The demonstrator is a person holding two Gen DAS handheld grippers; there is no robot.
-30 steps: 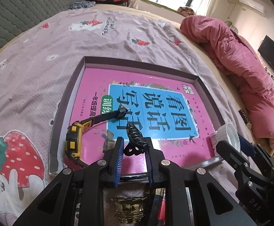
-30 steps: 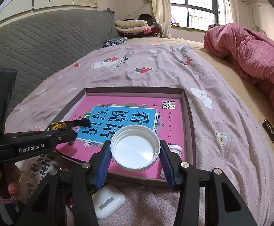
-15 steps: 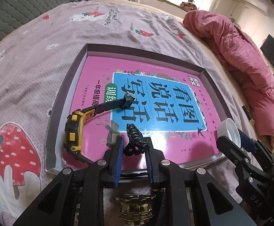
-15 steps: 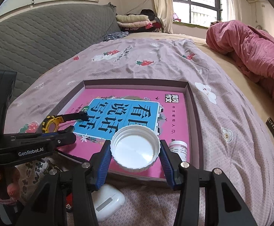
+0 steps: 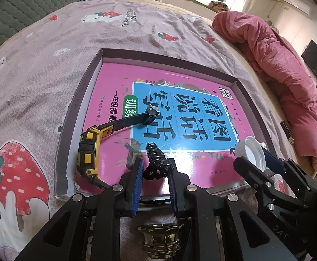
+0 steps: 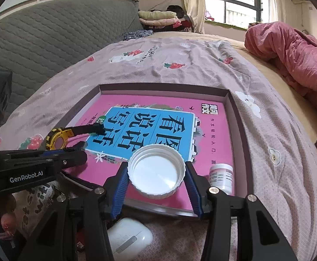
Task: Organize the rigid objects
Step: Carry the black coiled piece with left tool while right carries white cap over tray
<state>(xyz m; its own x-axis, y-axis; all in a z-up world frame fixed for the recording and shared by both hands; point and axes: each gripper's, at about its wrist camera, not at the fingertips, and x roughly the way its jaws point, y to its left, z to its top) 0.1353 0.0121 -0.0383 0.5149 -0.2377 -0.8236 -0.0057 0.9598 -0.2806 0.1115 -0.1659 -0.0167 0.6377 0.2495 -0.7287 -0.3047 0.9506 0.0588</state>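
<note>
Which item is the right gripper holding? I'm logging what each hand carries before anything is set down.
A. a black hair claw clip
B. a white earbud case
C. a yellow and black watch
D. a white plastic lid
D: in the right wrist view the right gripper is closed on the white plastic lid, its blue pads against the ribbed rim, above the pink book in the box.

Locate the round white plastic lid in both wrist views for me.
Left wrist: round white plastic lid at far right, clamped in the right gripper.
Right wrist: lid bottom centre, between the blue pads.
Shared landmark: yellow-and-black wristwatch on the pink book.
</note>
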